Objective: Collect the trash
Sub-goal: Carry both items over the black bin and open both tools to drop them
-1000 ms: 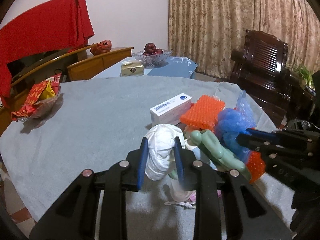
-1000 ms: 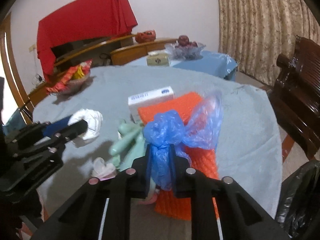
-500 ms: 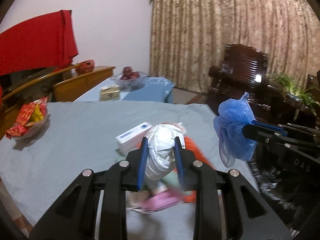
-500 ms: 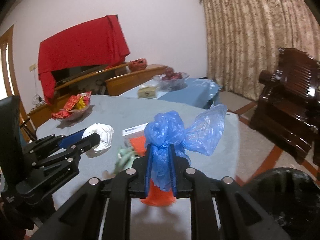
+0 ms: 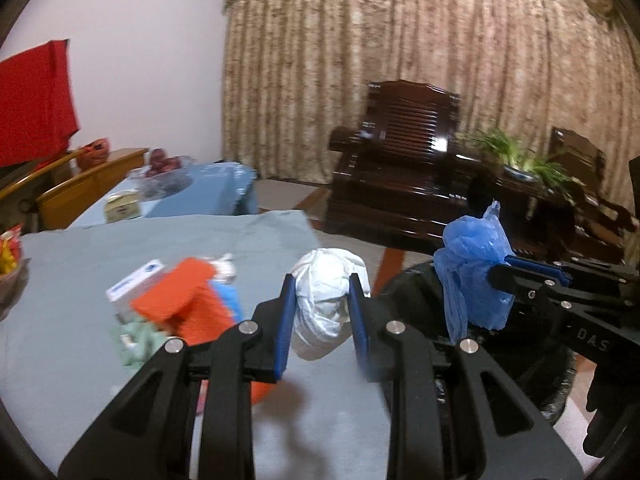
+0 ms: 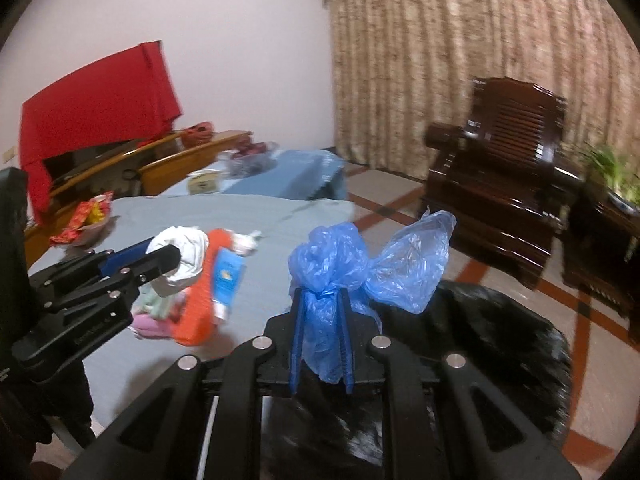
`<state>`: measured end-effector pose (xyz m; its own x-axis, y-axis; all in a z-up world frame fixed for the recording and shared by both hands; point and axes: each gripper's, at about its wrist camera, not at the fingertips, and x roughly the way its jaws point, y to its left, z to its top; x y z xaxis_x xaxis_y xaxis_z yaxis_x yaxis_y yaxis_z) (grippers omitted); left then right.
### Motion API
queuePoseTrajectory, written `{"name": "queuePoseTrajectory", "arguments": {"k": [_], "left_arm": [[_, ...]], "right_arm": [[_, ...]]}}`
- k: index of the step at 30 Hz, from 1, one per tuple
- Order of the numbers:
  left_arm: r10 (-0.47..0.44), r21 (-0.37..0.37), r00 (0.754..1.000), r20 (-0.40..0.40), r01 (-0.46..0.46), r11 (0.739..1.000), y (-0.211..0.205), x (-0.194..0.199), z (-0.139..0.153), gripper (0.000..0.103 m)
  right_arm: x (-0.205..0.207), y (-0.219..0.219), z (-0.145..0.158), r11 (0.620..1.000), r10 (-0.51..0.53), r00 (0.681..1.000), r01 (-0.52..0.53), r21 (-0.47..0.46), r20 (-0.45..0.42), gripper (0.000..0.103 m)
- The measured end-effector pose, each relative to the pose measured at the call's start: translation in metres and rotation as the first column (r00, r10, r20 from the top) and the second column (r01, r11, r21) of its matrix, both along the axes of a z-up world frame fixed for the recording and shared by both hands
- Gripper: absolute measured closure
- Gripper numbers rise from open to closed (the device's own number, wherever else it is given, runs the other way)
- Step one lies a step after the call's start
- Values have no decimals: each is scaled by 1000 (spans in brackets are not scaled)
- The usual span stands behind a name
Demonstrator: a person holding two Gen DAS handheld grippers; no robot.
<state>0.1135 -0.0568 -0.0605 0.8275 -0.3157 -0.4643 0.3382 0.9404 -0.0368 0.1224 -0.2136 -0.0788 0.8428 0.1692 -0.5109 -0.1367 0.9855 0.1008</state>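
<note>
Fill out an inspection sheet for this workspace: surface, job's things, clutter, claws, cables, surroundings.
Surface: table covered in grey-blue cloth.
Job's things: white crumpled wad and blue plastic bag, both lifted off the table; black trash bag open beside the table, under the blue bag.
Clutter: orange pad, white box, pale green and pink items in a blurred pile; snack basket at the far edge.
Claws: left claw shut on the wad; right claw shut on the blue bag.
Cables: nothing seen.
Surroundings: dark wooden armchair, curtain, red cloth, potted plant, fruit bowl on a blue-covered side table.
</note>
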Motion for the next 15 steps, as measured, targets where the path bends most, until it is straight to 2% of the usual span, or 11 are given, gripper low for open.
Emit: {"name": "queuePoseTrajectory", "arguments": {"k": [8, 15], "left_arm": [[-125, 6, 992, -26, 126, 992, -72, 1, -19, 78], [-206, 2, 976, -67, 206, 978, -113, 5, -40, 78]], "right_arm": [[-18, -63, -26, 991, -135, 990, 135, 3, -50, 87], [-26, -94, -42, 979, -204, 976, 204, 1, -82, 87]]}}
